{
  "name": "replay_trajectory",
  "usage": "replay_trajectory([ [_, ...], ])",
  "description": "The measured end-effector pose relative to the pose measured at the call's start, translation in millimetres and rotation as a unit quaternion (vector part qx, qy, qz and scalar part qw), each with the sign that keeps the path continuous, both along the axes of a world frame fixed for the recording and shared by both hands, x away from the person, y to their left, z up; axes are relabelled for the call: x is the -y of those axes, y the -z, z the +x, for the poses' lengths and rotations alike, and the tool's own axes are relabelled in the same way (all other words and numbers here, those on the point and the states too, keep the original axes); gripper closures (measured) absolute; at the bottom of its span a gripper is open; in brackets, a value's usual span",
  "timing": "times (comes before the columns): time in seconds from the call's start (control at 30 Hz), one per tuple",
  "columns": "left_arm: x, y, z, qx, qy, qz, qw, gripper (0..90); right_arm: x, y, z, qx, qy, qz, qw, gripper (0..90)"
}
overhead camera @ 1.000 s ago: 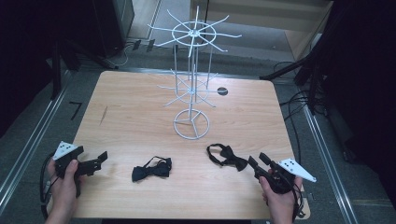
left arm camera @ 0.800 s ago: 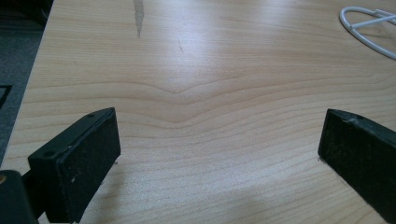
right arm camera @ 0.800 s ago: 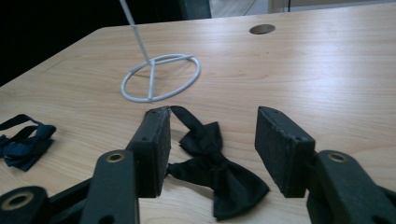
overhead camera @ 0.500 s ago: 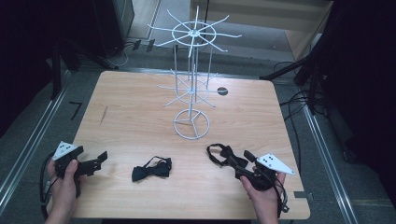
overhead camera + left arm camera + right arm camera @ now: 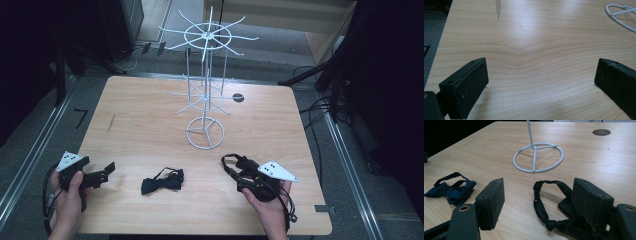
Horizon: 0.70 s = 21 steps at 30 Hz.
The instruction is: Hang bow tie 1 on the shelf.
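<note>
Two black bow ties lie on the wooden table [image 5: 150,125]. One bow tie [image 5: 162,181] [image 5: 451,188] is near the front middle. The other bow tie [image 5: 234,162] [image 5: 539,208] is at the front right, its strap loop lying between the jaws of my right gripper [image 5: 241,176] [image 5: 540,192]. Those jaws have just been opening and stand apart, their pads off the fabric. The tie's knot sits by the right-hand jaw. At the front left, my left gripper [image 5: 106,171] [image 5: 541,72] is held low over bare wood, open and empty.
A white wire display stand [image 5: 205,36] with two tiers of spokes rises from a ring base [image 5: 205,132] [image 5: 534,160] at the table's centre. A round cable hole [image 5: 238,97] [image 5: 601,132] lies behind it. Dark floor, rails and cables surround the table.
My right gripper has moved left along the front edge and now sits over the right bow tie. The left gripper and the middle bow tie have stayed put.
</note>
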State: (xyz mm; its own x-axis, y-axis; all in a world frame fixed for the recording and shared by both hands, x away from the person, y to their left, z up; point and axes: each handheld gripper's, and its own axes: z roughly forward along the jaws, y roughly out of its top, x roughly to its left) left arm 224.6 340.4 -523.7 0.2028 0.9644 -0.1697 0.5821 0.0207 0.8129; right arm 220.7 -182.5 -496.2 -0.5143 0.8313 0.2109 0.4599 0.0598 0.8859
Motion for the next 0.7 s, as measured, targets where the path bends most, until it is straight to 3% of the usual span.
replay_trajectory([
  [0.7,-0.4,0.0,0.0,0.0,0.0,-0.002,1.0,0.0,-39.7,1.4,6.9,-0.002,-0.022,-0.001,0.9998,32.2],
])
